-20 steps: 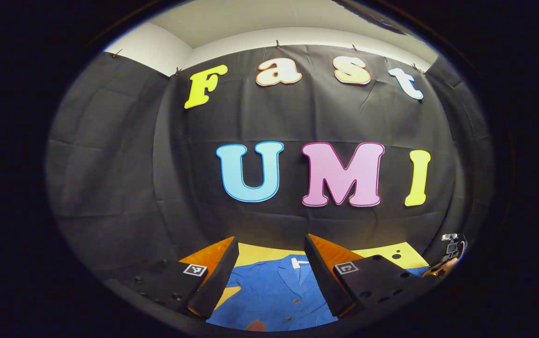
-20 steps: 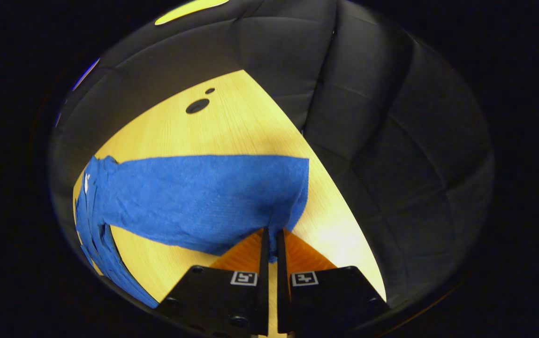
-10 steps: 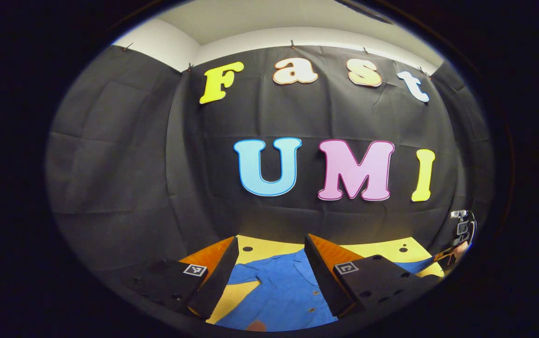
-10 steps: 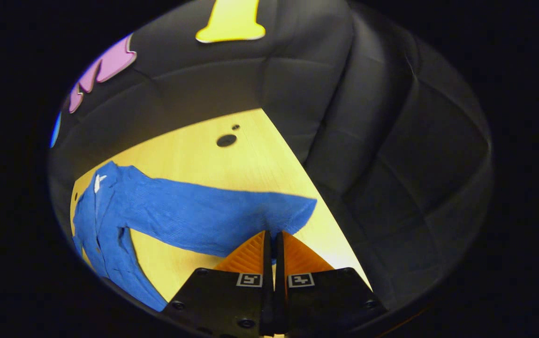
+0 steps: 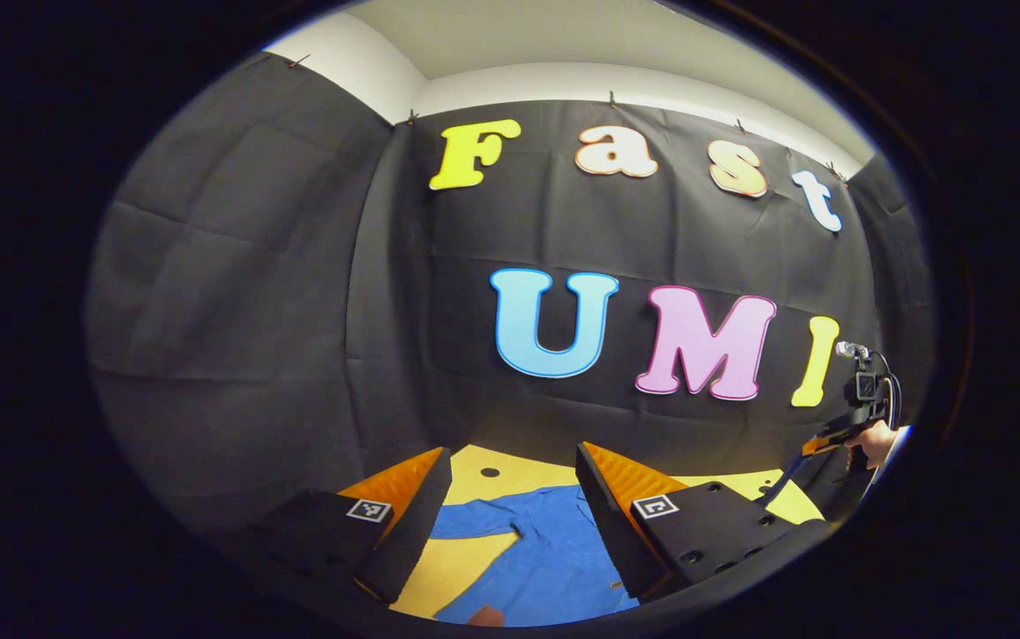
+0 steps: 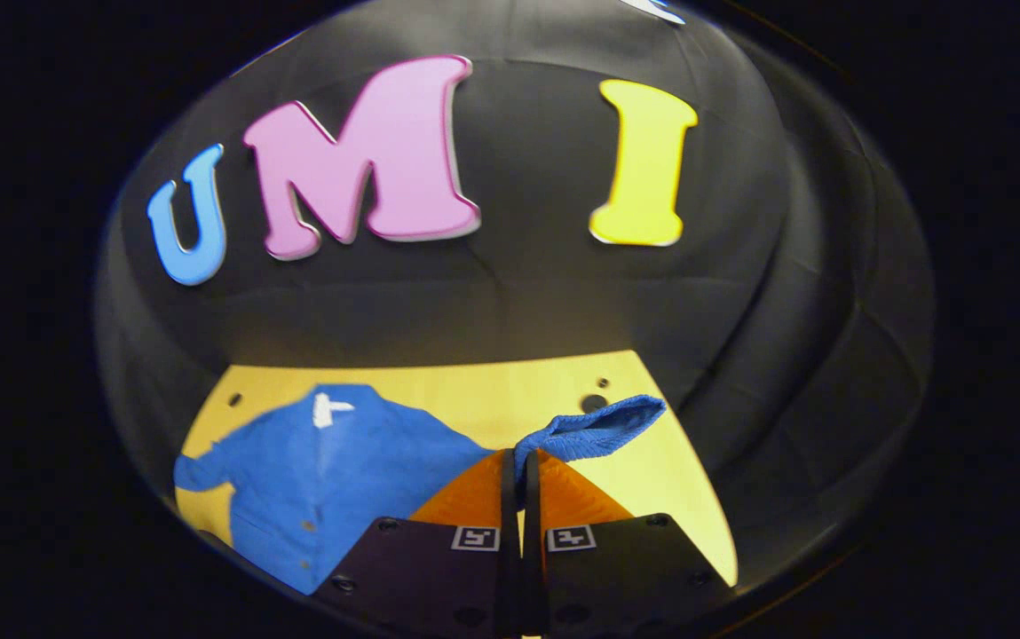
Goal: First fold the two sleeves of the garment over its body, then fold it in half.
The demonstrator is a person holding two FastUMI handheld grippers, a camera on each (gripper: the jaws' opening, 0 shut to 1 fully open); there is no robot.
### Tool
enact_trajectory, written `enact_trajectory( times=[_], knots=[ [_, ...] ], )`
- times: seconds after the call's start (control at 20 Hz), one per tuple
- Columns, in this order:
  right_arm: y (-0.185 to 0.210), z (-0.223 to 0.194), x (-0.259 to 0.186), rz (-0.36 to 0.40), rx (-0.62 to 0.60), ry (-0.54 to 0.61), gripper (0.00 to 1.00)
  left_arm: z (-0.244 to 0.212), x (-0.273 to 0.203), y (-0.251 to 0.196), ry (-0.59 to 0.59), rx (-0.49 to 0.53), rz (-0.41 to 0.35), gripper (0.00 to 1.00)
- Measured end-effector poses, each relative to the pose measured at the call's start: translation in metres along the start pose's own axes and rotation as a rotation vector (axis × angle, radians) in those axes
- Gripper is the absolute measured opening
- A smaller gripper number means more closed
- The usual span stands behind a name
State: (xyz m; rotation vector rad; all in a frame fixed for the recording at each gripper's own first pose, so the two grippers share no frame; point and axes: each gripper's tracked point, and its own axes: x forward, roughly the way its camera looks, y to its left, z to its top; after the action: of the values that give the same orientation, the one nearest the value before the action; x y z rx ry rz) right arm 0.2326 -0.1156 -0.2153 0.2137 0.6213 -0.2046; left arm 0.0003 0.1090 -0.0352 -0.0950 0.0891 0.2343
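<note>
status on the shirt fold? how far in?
Early. Done: nothing folded yet; the blue shirt lies open on the table. In hand: right gripper, jaws shut on one sleeve, cuff lifted off the table. Left gripper is open above the shirt. Left: lay this sleeve over, other sleeve, half fold.

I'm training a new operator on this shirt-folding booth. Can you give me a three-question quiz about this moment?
1. True or false: the right tongs are shut on the blue shirt's sleeve.
2. The left tongs are: A) open above the shirt, B) shut on the collar, C) resting on the table.
3. Fill in: the shirt lies on a light ____ table.

Key: 1 true; 2 A; 3 wooden.
</note>
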Motion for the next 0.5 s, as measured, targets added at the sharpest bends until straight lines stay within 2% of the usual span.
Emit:
enact_trajectory(
  times=[0.1,0.2,0.25,0.3,0.35,0.5],
  knots=[
    [0.039,-0.007,-0.003,0.033,0.032,-0.008,0.04,0.001,-0.005,0.021,-0.002,0.002,0.021,0.81],
    [0.069,-0.017,-0.009,0.046,-0.019,-0.035,0.04,0.002,-0.008,0.043,-0.006,0.018,0.044,0.81],
    [0.073,-0.022,-0.016,0.037,-0.034,-0.037,0.04,0.002,-0.009,0.052,-0.006,0.02,0.048,0.81],
    [0.074,-0.023,-0.023,0.024,-0.051,-0.052,0.0,0.001,-0.009,0.058,-0.002,0.018,0.047,0.81],
    [0.074,-0.019,-0.032,0.008,-0.061,-0.075,0.04,-0.002,-0.006,0.064,0.007,0.013,0.044,0.81],
    [0.08,-0.02,-0.053,-0.007,-0.074,-0.104,0.04,-0.008,0.005,0.066,0.029,-0.009,0.004,0.81]
  ],
)
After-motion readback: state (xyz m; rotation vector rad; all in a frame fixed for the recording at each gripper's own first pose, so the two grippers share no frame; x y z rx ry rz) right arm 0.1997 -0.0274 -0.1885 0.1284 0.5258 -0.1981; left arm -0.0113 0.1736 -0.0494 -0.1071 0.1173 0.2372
